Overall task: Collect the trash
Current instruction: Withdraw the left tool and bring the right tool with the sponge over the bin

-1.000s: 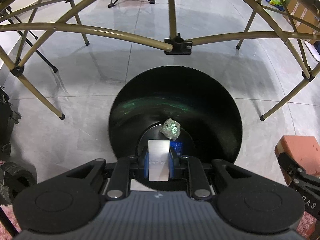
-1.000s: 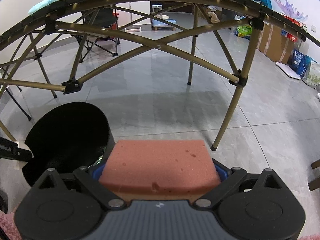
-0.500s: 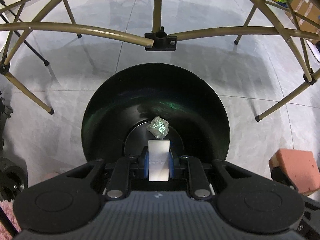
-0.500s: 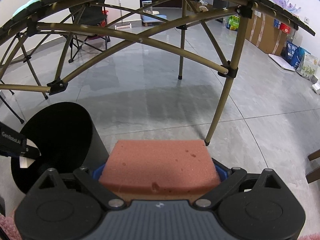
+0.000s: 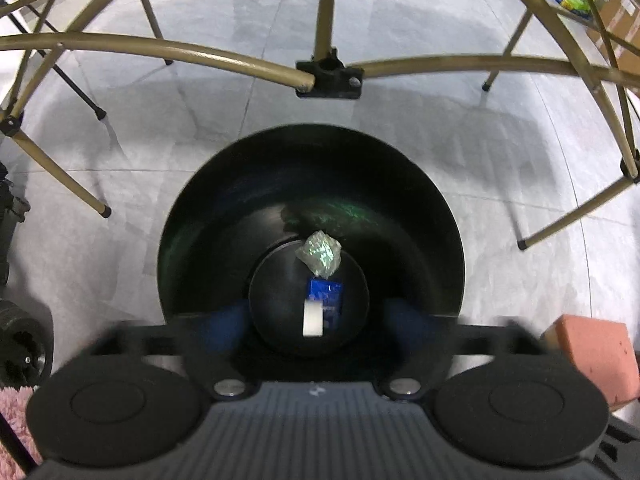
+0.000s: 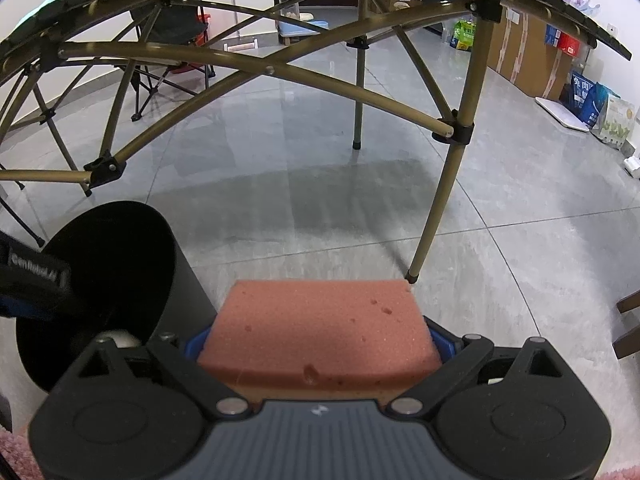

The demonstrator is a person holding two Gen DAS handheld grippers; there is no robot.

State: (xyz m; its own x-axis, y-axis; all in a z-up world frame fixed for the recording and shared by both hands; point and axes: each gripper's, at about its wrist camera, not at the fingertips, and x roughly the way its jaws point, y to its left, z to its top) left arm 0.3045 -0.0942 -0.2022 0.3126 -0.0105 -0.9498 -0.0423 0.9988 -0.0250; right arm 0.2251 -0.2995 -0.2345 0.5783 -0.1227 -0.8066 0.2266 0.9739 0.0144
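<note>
The small white piece (image 5: 312, 318) is dropping free toward the black bin's (image 5: 436, 216) floor, near a crumpled wrapper (image 5: 319, 254); the left hand-held gripper (image 5: 316, 330) above has just sprung wide, empty. The right hand-held gripper (image 6: 320, 340) pinches a pink sponge (image 6: 316, 320), likely next

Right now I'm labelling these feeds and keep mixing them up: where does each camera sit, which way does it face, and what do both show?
Left wrist: on the left tool, looking steeply down into the round black trash bin; its jaws, just opened wide, blur at either side above a small white piece.
Right wrist: on the right tool, facing out across the grey tiled floor; its jaws grip a pink rectangular sponge.
Shared: the bin, the sponge, the floor.
</note>
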